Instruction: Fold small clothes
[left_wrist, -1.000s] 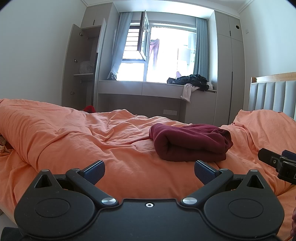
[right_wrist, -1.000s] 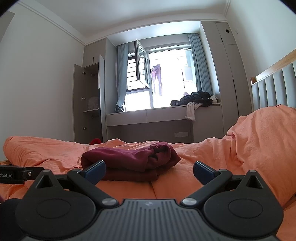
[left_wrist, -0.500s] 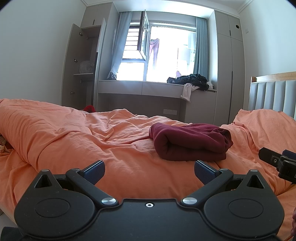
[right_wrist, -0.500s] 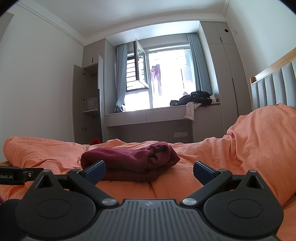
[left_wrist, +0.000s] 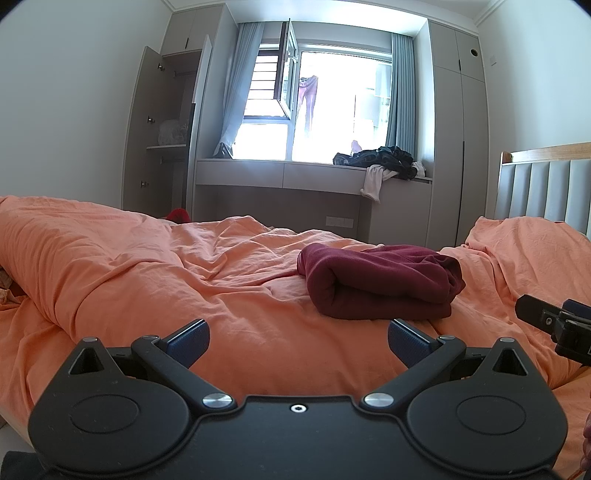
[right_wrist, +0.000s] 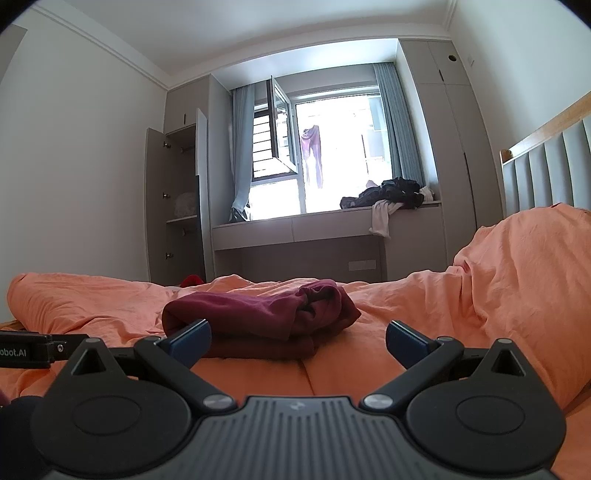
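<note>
Now both sets of jaws gape wide and empty, left gripper (left_wrist: 297, 341) and right gripper (right_wrist: 298, 341) low over the orange duvet (left_wrist: 147, 280), folded maroon garment (left_wrist: 380, 284) lying just ahead.

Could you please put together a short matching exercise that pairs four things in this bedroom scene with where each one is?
Things:
1. maroon garment
2. dark clothes pile
3. purple garment
4. left gripper

Places or states:
a. hanging outside the window
b. folded on the orange duvet
c. open, holding nothing
d. heaped on the window ledge

Pairs: 1-b, 2-d, 3-a, 4-c
</note>
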